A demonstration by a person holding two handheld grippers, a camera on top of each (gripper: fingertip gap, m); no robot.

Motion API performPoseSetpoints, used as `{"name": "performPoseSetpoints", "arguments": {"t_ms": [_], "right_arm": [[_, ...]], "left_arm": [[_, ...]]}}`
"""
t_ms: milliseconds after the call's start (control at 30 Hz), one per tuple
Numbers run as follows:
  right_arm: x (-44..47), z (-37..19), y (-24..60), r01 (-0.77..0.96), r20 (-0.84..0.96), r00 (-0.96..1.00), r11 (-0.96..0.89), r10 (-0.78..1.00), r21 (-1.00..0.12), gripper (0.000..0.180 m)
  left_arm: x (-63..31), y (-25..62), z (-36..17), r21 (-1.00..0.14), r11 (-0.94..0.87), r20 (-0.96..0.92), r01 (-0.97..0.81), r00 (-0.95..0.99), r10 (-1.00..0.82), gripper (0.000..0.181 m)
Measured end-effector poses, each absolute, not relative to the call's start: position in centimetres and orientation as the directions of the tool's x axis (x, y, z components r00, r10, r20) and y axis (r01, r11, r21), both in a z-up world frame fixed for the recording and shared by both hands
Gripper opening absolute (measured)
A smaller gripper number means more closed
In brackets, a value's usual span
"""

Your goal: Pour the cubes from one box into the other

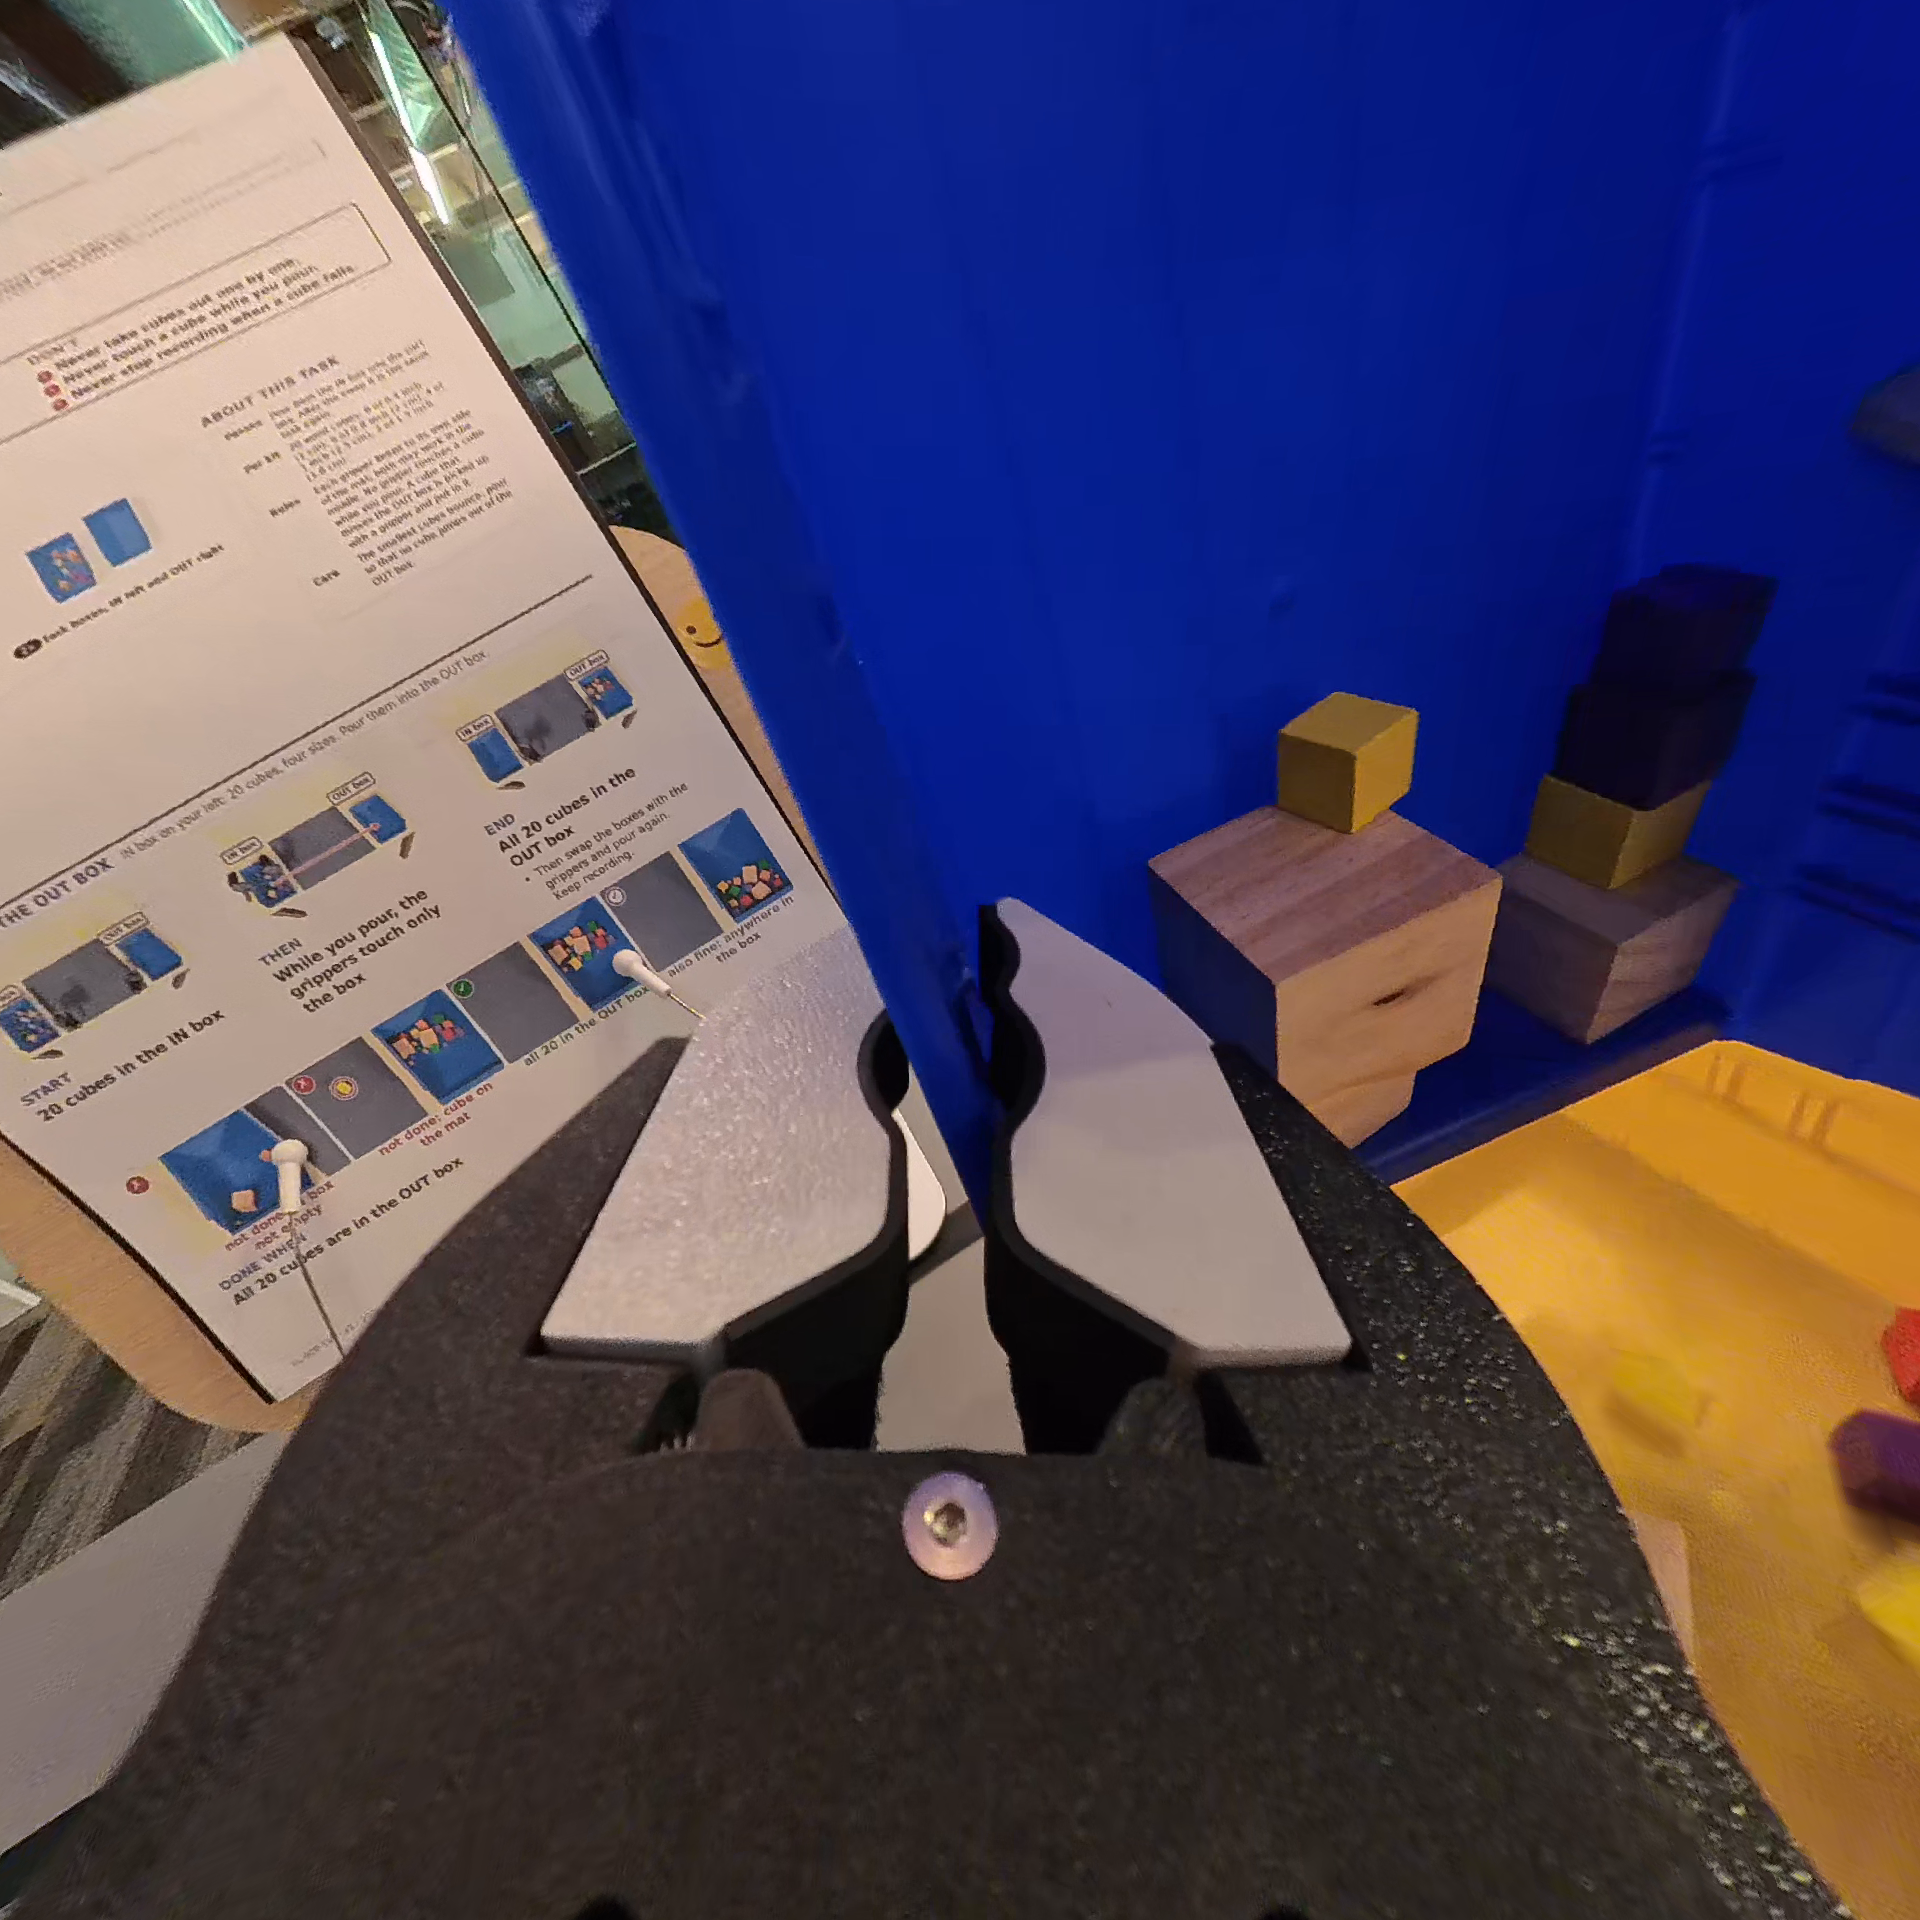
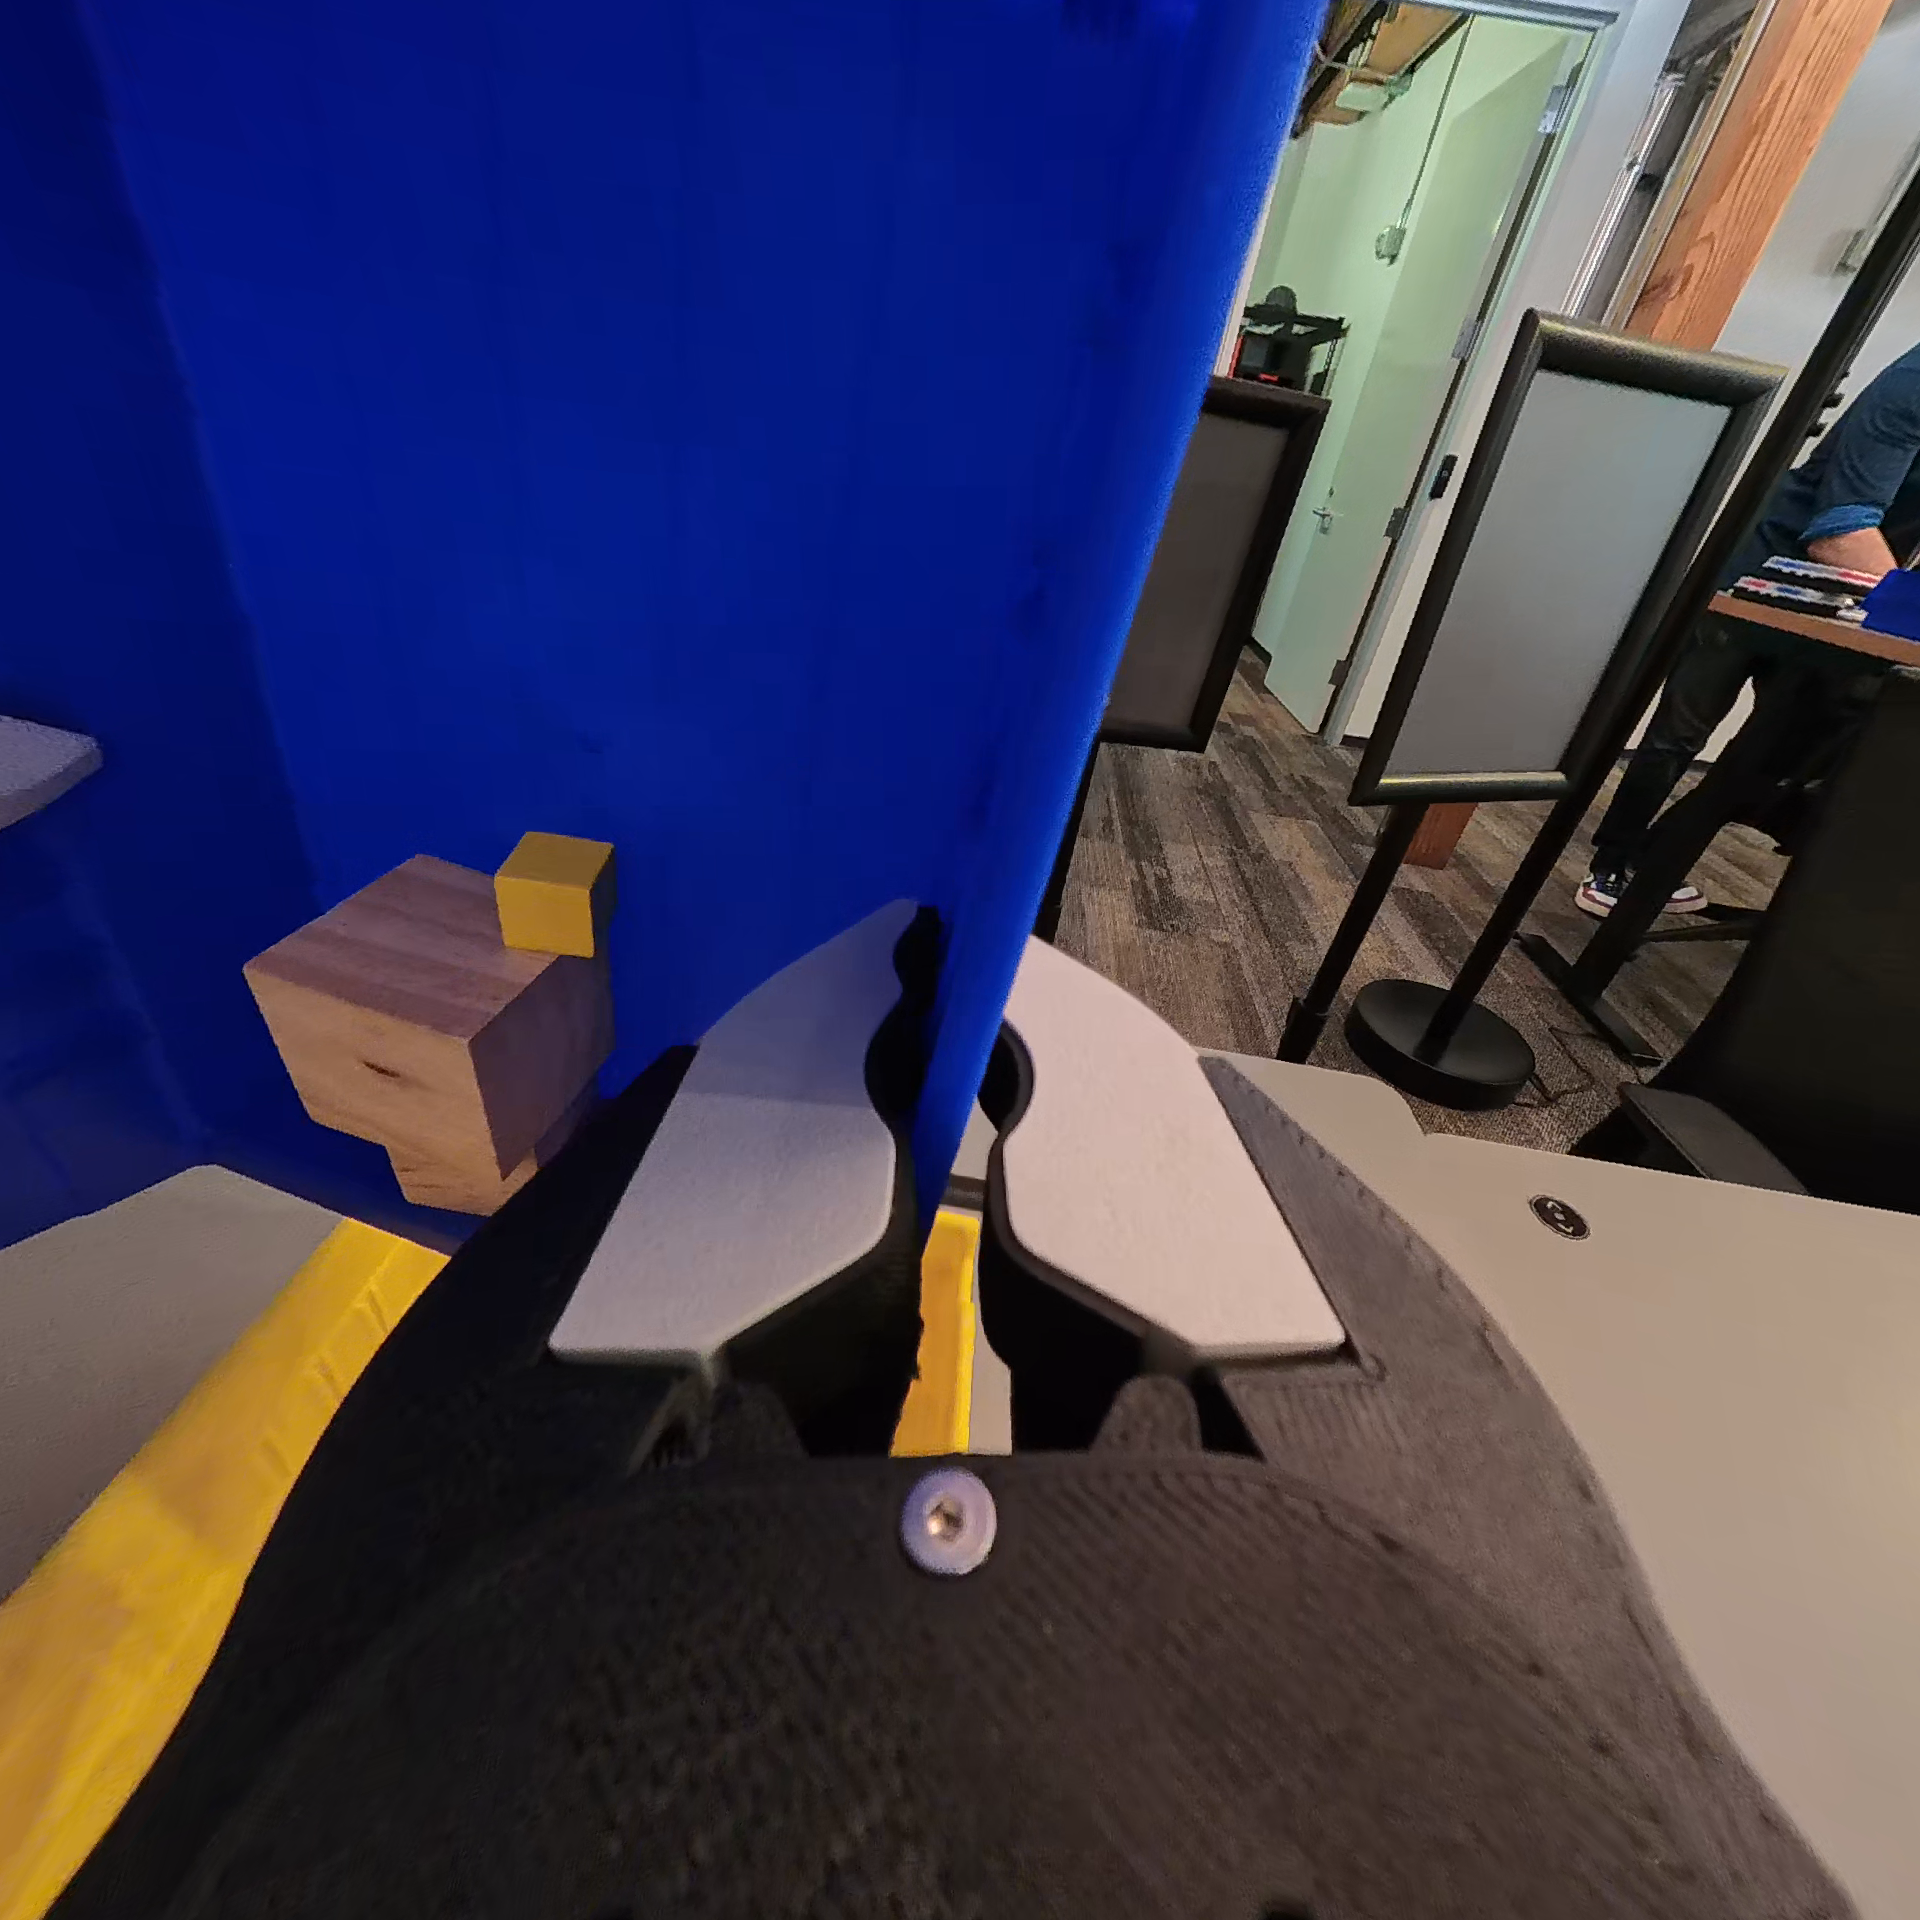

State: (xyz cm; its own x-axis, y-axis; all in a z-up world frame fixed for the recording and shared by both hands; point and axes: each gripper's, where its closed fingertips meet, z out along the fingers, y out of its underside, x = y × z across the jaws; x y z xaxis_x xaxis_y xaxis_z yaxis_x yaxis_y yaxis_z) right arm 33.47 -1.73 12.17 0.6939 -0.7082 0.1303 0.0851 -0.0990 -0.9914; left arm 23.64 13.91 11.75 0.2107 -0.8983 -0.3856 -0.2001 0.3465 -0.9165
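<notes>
Sitting tipped up between both sets of jaws: the blue box (image 1: 1195, 468), its thin wall running from 12 o'clock straight down into the gap of the left gripper (image 1: 961, 997) in the left wrist view, and likewise into the right gripper (image 2: 956, 987) in the right wrist view, where the same blue box (image 2: 623, 416) is filling the frame from 9 to 12 o'clock. Clinging inside at 3 o'clock of the left gripper: a large wooden cube (image 1: 1320, 956) carrying a small yellow cube (image 1: 1345, 758), with a second stack of wooden, yellow and purple cubes (image 1: 1642, 769) just beside it. Lying below at 4 o'clock: the yellow box (image 1: 1610, 1299), with red, purple and yellow cubes blurring at its right edge. Crowding the left side from 9 to 11 o'clock: a printed instruction sheet (image 1: 312, 727) on a board. Opening out on the right gripper's side from 1 to 3 o'clock: grey table (image 2: 1714, 1403), carpet, standing frames (image 2: 1558, 571) and a person (image 2: 1829, 582) well apart. Closing narrow on the blue wall, both pairs of jaws, pads pressing it from either side
</notes>
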Motion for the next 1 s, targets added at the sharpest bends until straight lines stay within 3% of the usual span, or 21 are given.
{"name": "performPoseSetpoints", "arguments": {"t_ms": [1000], "right_arm": [[33.1, 13.2, -3.2, 0.210, 0.169, 0.667, -0.034, -0.726, -0.977, 0.005]], "left_arm": [[23.6, 12.3, 12.3, -0.913, 0.396, -0.407, -0.093, 0.180, -0.896, 0.014]]}}
